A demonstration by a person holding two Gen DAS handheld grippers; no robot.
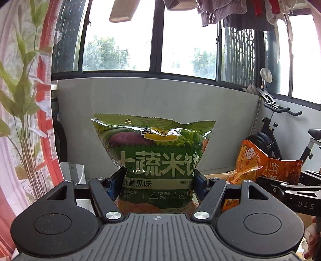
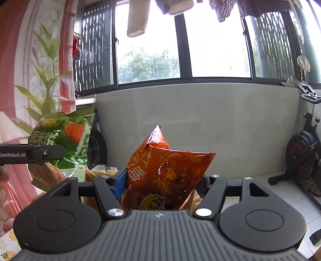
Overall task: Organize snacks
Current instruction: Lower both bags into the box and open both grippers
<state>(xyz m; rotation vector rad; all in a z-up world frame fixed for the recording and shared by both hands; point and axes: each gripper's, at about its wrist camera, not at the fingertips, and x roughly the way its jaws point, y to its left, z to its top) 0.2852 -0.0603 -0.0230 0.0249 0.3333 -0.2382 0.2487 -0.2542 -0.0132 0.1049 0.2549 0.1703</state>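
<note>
Two snack bags are held up in the air, one in each gripper, in front of a grey wall (image 2: 200,124) under a row of windows (image 1: 188,40).

The left gripper (image 1: 158,180) is closed on the green bag (image 1: 154,160), its blue-padded fingers (image 1: 114,180) pinching the bag's lower middle from both sides. The bag stands upright, sealed top edge up, with white Chinese print facing the camera. In the right wrist view the same green bag shows at the left edge, held at about the same height as the other one.

The right gripper (image 2: 162,184) is clamped on the orange bag (image 2: 164,172), which is upside down: its print reads inverted, and one corner pokes upward. In the left wrist view that bag sits to the right of the green bag, near it but apart.

Laundry (image 2: 138,18) hangs above the windows, a leafy curtain (image 1: 22,100) fills the left side, and an exercise bike (image 2: 303,152) stands on the tiled floor at the right.
</note>
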